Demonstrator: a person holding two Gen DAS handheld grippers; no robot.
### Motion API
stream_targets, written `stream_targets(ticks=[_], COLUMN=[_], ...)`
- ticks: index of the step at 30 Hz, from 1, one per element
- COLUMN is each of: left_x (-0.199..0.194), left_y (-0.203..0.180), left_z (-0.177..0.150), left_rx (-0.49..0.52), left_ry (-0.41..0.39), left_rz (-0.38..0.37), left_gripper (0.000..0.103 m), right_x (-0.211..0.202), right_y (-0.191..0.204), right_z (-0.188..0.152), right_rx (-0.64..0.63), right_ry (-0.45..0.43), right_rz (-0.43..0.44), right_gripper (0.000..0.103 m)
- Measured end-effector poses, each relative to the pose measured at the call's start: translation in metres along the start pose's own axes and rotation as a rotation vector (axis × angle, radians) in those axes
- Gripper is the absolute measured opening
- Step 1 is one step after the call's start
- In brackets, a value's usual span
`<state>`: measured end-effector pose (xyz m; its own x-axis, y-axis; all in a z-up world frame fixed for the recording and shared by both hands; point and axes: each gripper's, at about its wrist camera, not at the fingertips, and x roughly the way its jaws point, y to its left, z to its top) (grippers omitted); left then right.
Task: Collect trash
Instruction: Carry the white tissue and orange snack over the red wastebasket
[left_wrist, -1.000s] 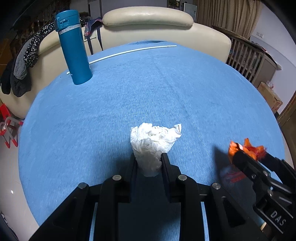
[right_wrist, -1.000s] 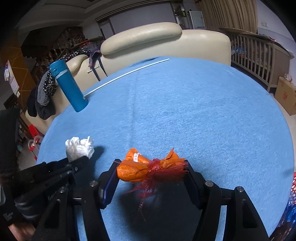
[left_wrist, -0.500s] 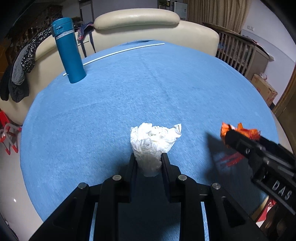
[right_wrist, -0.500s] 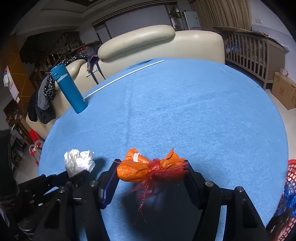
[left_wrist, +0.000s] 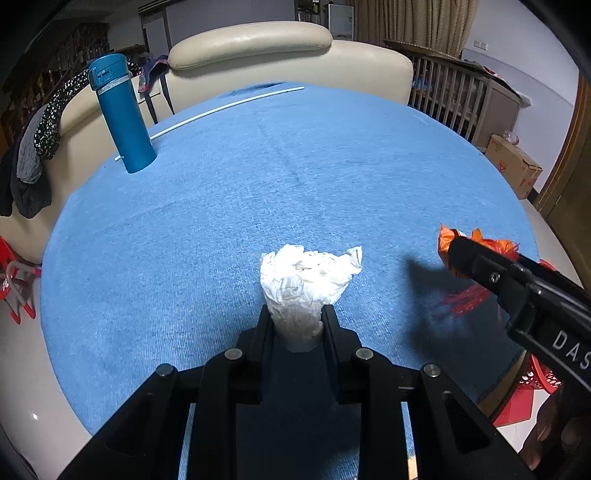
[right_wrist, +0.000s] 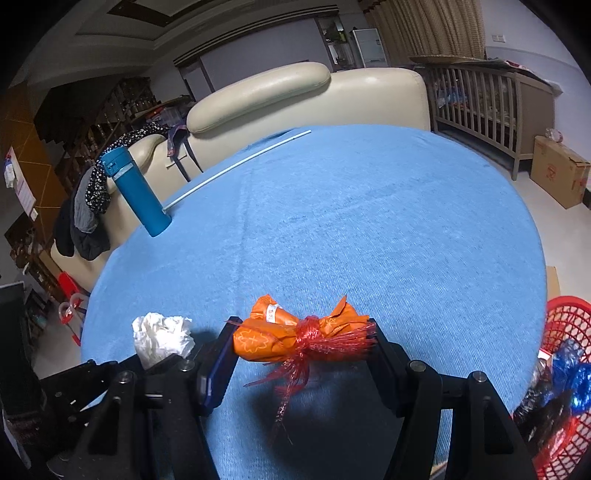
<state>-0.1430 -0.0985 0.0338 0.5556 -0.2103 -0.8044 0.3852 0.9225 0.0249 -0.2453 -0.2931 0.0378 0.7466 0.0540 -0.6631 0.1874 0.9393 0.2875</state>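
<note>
We see the left gripper (left_wrist: 297, 321) closed around the lower part of a crumpled white tissue (left_wrist: 306, 280), its two black fingers pressed against the wad on either side, and the paper's ruffled top fans out above them. In the right wrist view the same tissue (right_wrist: 162, 338) shows at the lower left, pinched at the end of the left gripper (right_wrist: 162, 363).

The right gripper (right_wrist: 301, 339) is spread wider, with its fingers clamped on the two ends of an orange wrapper bundle (right_wrist: 295, 336) that lies crosswise between them (a tuft of red netting is tied around its middle, with loose strands hanging down). From the left wrist view we catch the bundle (left_wrist: 447, 242) only partly, peeking out behind the right gripper's dark finger (left_wrist: 480, 262).

Both pieces of trash are held above the blue tablecloth (left_wrist: 295, 166), and each casts a shadow on it. A red mesh basket (right_wrist: 565, 325) stands off the table's right edge, below cloth level, with blue and dark rubbish lying in it.

Near the far left rim of the table a teal bottle (left_wrist: 123, 114) stands upright, and a thin white rod (left_wrist: 225, 107) lies along the cloth behind it. A cream sofa (left_wrist: 280, 55) sits past the table.
</note>
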Motion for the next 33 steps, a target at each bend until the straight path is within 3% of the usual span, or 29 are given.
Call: stream_targets(ticks=[33], left_x=[-0.025], left_y=[-0.035], left_z=[-0.004], left_rx=[0.092], left_ry=[-0.072], left_rz=[-0.026], left_gripper=[0.026], right_x=[-0.053], right_y=[-0.041], right_z=[-0.016], right_rx=[0.081], right_ry=[-0.089], right_rz=[-0.045], right_gripper=[0.068])
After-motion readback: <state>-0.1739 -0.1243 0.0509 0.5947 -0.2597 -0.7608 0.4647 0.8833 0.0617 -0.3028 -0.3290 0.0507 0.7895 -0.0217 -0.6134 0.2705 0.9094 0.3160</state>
